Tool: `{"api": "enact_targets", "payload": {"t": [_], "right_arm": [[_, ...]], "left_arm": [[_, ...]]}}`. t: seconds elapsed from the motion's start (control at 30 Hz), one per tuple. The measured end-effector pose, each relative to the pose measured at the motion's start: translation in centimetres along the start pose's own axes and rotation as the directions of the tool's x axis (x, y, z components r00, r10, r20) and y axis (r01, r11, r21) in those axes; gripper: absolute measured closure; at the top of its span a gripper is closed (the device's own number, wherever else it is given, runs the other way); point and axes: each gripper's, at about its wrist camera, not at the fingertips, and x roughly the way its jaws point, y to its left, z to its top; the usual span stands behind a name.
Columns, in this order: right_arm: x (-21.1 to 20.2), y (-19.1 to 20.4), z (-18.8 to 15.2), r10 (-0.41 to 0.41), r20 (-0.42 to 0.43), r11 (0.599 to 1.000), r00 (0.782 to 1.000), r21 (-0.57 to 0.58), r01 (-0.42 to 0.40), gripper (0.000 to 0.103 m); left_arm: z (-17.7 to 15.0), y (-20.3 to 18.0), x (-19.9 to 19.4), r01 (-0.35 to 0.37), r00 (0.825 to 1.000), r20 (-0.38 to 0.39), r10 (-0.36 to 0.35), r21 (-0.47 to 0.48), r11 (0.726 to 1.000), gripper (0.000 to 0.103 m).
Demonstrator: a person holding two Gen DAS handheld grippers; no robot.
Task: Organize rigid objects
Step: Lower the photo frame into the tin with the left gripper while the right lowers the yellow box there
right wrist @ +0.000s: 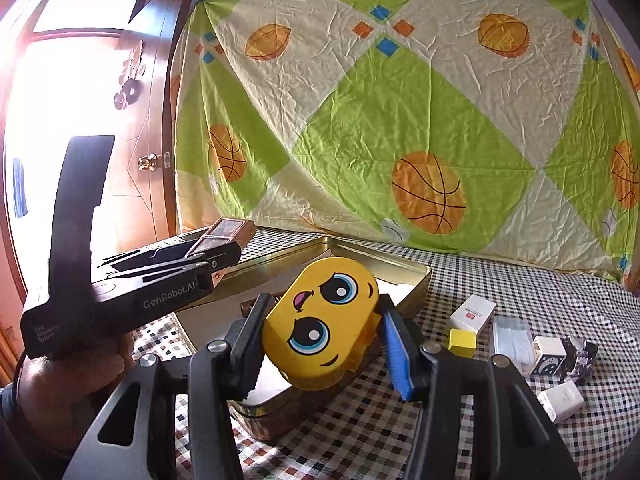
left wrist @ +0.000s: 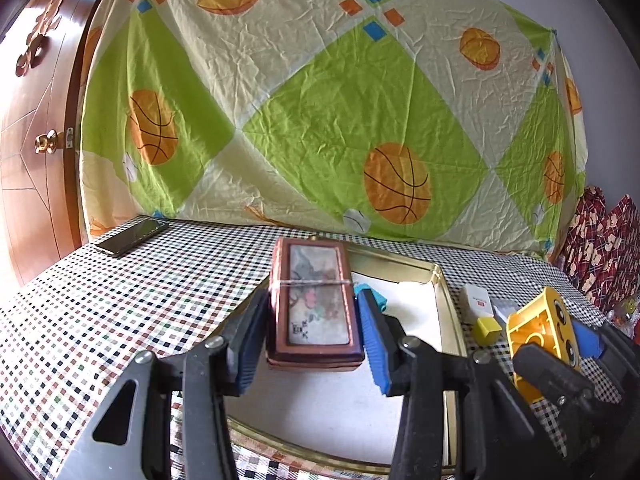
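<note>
My left gripper [left wrist: 314,300] is shut on a brown framed box [left wrist: 316,320] with a faded picture on its lid. It holds the box above the white-lined gold tin tray [left wrist: 440,280]. In the right wrist view, my right gripper [right wrist: 326,312] is shut on a yellow oval box [right wrist: 320,328] with a cartoon face, tilted over the tray's near right corner [right wrist: 416,280]. The left gripper [right wrist: 224,246], in a person's hand, shows at the left with the brown box [right wrist: 230,230]. The right gripper [left wrist: 560,348] and yellow box [left wrist: 536,320] also show at the right of the left wrist view.
On the checked tablecloth right of the tray lie a white carton [right wrist: 472,314], a yellow cube [right wrist: 462,340], a clear plastic case [right wrist: 512,336], a white cube [right wrist: 550,356] and a white charger [right wrist: 560,400]. A phone [left wrist: 132,236] lies far left. A basketball-print sheet [left wrist: 320,100] hangs behind; a wooden door [left wrist: 36,140] stands left.
</note>
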Motion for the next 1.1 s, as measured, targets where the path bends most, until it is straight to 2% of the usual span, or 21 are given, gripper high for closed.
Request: {"api": "enact_targets", "payload": {"t": [0.3, 0.6, 0.93, 1.1], "right_arm": [[3.4, -0.3, 2.2, 0.002, -0.029, 1.0, 1.0, -0.013, -0.003, 0.049], [6.7, -1.0, 2.4, -0.007, -0.086, 1.0, 0.996, -0.012, 0.006, 0.049], [10.0, -1.6, 1.8, 0.012, -0.196, 1.0, 0.981, 0.007, -0.01, 0.049], [11.6, -1.8, 1.4, 0.019, -0.236, 1.0, 0.972, 0.019, -0.015, 0.049]], "left_arm": [[0.9, 0.3, 1.7, -0.005, 0.998, -0.055, 0.007, 0.035, 0.999, 0.059], [1.3, 0.4, 3.8, -0.002, 0.991, -0.135, 0.011, 0.066, 0.998, 0.059], [0.8, -0.4, 6.5, 0.022, 0.968, -0.251, 0.012, 0.129, 0.991, 0.059], [0.6, -0.6, 7.7, 0.017, 0.96, -0.28, 0.025, 0.148, 0.989, 0.059]]}}
